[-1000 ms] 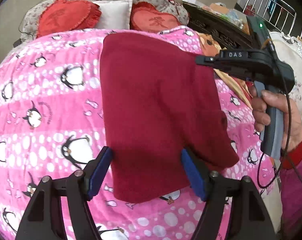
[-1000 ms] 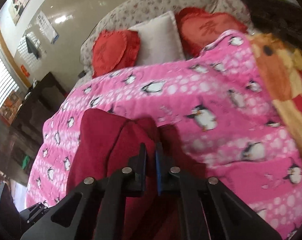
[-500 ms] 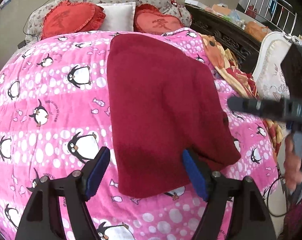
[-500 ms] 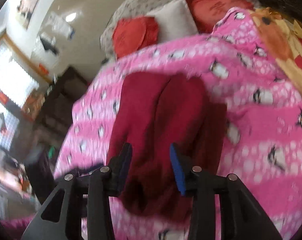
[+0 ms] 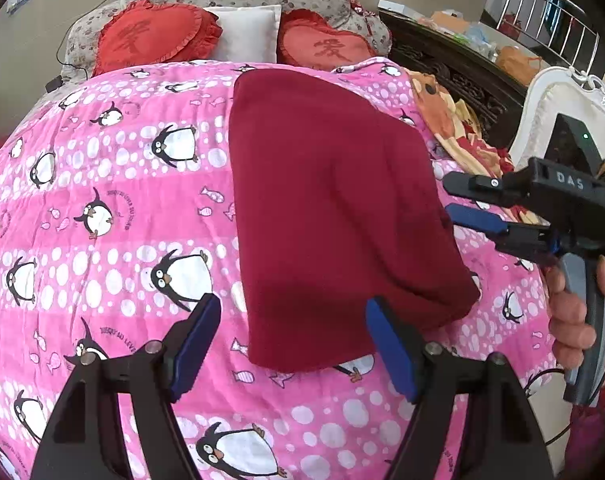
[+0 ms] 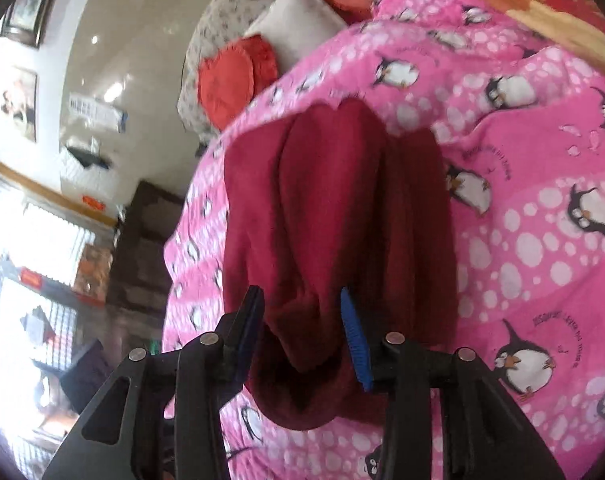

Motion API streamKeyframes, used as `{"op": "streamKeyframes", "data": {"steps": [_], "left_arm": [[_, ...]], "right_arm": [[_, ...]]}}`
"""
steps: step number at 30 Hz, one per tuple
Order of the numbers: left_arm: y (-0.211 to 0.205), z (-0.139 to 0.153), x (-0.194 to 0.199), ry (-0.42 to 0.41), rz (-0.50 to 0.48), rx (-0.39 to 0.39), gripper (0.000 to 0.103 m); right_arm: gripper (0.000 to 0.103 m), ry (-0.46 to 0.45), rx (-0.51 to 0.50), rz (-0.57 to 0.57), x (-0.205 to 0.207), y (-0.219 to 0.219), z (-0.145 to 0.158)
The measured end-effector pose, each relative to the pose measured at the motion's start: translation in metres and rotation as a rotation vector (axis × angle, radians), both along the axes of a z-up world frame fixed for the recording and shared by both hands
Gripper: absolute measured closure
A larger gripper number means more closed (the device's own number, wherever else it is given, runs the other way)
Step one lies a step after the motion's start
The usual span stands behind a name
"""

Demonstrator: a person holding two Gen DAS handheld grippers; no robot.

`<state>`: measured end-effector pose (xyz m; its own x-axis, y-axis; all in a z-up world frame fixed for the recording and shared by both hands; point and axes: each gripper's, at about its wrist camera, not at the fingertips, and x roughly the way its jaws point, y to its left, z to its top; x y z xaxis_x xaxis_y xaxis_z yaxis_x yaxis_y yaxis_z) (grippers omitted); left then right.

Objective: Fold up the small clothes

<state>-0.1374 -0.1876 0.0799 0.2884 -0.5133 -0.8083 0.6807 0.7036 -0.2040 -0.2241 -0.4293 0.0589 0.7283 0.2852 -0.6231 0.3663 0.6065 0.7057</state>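
Bedspread of pink fleece with penguins [image 5: 114, 208] carries the dark red fleece garment [image 5: 334, 216], lying flat and already doubled lengthwise; a crosswise fold looks due next; left gripper [image 5: 292, 346] hovers spread at its near hem, right gripper [image 6: 302, 336] spread over its side edge, neither pinching.

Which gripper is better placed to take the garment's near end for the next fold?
Probably the left gripper: its open jaws straddle the near edge of the dark red garment. The right gripper, also open, sits at the garment's side edge.
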Motion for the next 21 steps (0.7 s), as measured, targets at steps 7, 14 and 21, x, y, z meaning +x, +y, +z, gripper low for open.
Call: {"op": "streamKeyframes", "data": {"steps": [7, 14, 21], "left_arm": [[-0.009, -0.003, -0.005, 0.007, -0.022, 0.014, 0.025], [-0.006, -0.016, 0.005, 0.041, 0.005, 0.038, 0.024], [-0.007, -0.015, 0.002, 0.024, -0.002, 0.038, 0.024]], "right_arm": [[0.103, 0.083, -0.126, 0.067, 0.026, 0.012, -0.011], [0.103, 0.122, -0.363, 0.064, 0.009, 0.009, 0.006], [0.103, 0.112, -0.411, 0.058, -0.003, 0.029, 0.024]]}}
